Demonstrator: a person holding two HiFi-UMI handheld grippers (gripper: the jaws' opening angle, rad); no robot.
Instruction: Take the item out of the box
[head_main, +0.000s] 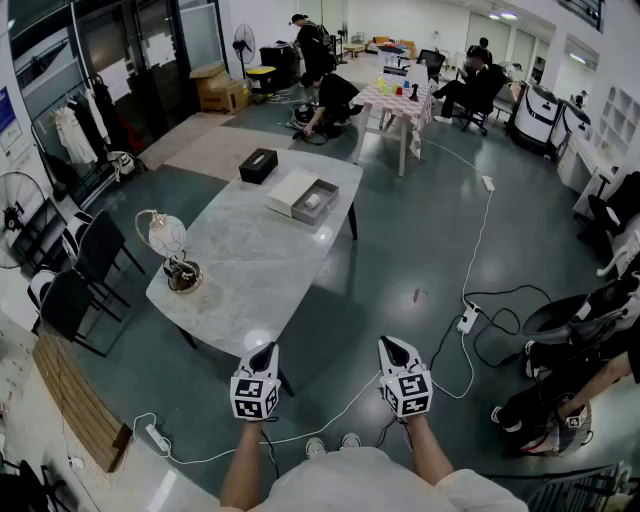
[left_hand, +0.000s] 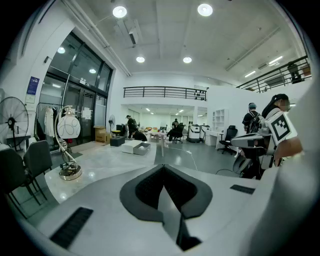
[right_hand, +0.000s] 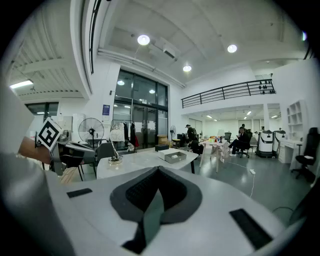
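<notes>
The person stands well back from the desk (head_main: 250, 270), holding the left gripper (head_main: 263, 350) and the right gripper (head_main: 393, 345) close to the body, both pointing forward. Each gripper's own view shows its jaws pressed together at the tips with nothing between them, so both hands are empty.

The box (head_main: 322, 205) sits open near the far end of the desk. A flat white piece that looks like its lid (head_main: 291, 191) lies touching its left side. A small pale item (head_main: 312, 201) rests inside the box, but it is too small from here to say what it is. A black box (head_main: 258, 165) stands further off at the far corner, and a globe lamp (head_main: 170, 245) stands on the near left edge.

Nothing has been reached for yet, so as I see it the step in hand is the approach. The person should walk round to the box end and not lean across the desk, which would bring an arm near the lamp. A white cable (head_main: 330, 410) trails across the floor by the feet, so they should watch their step.

Once over the box, one pair of jaws should open wide enough to span the item and come down from straight above, inside the walls. The other gripper could steady the box rim, because a light tray may lift along with the item.
</notes>
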